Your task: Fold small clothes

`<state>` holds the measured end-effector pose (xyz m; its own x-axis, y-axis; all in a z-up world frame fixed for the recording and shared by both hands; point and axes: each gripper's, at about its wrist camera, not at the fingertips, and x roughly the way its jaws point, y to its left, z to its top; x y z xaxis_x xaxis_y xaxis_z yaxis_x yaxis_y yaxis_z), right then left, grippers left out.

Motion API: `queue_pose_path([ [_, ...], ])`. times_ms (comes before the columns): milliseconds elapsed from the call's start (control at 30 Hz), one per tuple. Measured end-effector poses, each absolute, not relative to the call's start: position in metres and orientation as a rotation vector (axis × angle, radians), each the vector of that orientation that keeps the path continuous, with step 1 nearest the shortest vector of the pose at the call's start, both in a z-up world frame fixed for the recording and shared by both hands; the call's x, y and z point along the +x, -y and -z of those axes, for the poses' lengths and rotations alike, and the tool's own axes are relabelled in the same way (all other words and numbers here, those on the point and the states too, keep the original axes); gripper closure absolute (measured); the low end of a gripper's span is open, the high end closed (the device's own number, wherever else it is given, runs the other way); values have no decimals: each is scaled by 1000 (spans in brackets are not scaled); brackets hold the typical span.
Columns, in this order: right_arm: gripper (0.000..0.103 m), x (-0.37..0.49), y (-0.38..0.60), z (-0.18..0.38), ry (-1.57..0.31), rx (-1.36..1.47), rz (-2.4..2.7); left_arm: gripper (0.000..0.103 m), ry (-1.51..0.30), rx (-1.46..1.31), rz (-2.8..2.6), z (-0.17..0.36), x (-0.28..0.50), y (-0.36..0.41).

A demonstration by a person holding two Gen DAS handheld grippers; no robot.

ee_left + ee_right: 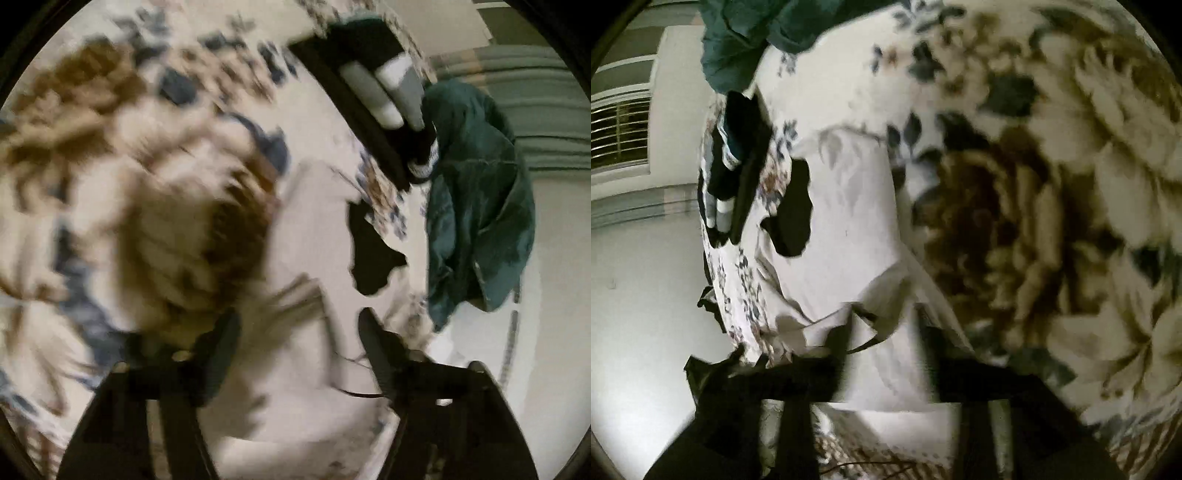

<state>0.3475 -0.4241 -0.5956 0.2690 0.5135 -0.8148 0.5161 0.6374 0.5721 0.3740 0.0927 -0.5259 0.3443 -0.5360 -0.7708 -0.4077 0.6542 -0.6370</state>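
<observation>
A white garment [306, 258] lies spread on a floral bedspread [110, 166]; it also shows in the right wrist view [849, 221]. My left gripper [299, 354] is open, its fingers standing wide apart over the white garment's near part. My right gripper [882, 354] is open too, with the white cloth between its fingers [834, 354]; whether it touches the cloth is blurred. A small black piece [373, 251] lies on the bed past the white garment, also in the right wrist view [794, 214].
A stack of folded dark and grey clothes [373, 85] sits near the bed's far edge, seen again in the right wrist view [735, 162]. A dark green garment [476, 199] hangs over that edge. A window with blinds [620, 136] is beyond.
</observation>
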Motion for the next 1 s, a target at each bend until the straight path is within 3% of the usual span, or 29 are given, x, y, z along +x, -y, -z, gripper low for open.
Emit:
queue_pose_path([
  [233, 41, 347, 398, 599, -1456, 667, -4, 37, -1378, -610, 143, 549, 388, -67],
  [400, 44, 379, 373, 616, -1457, 631, -7, 38, -1416, -465, 235, 565, 415, -25],
  [433, 65, 384, 370, 617, -1446, 611, 6, 40, -1411, -405, 219, 566, 418, -20],
  [467, 93, 390, 368, 619, -1445, 585, 44, 58, -1405, -378, 202, 567, 421, -20],
  [500, 93, 393, 368, 621, -1448, 585, 68, 66, -1411, -374, 187, 569, 425, -23],
  [633, 91, 398, 371, 619, -1473, 552, 161, 65, -1445, -520, 141, 571, 422, -63],
  [733, 71, 378, 374, 605, -1490, 591, 189, 61, -1450, -615, 110, 553, 382, -88],
  [867, 57, 320, 364, 587, -1492, 738, 173, 58, -1532, -964, 79, 566, 304, -95],
  [1000, 49, 276, 337, 626, -1571, 991, 110, 58, -1592, -1268, 124, 607, 271, -51],
])
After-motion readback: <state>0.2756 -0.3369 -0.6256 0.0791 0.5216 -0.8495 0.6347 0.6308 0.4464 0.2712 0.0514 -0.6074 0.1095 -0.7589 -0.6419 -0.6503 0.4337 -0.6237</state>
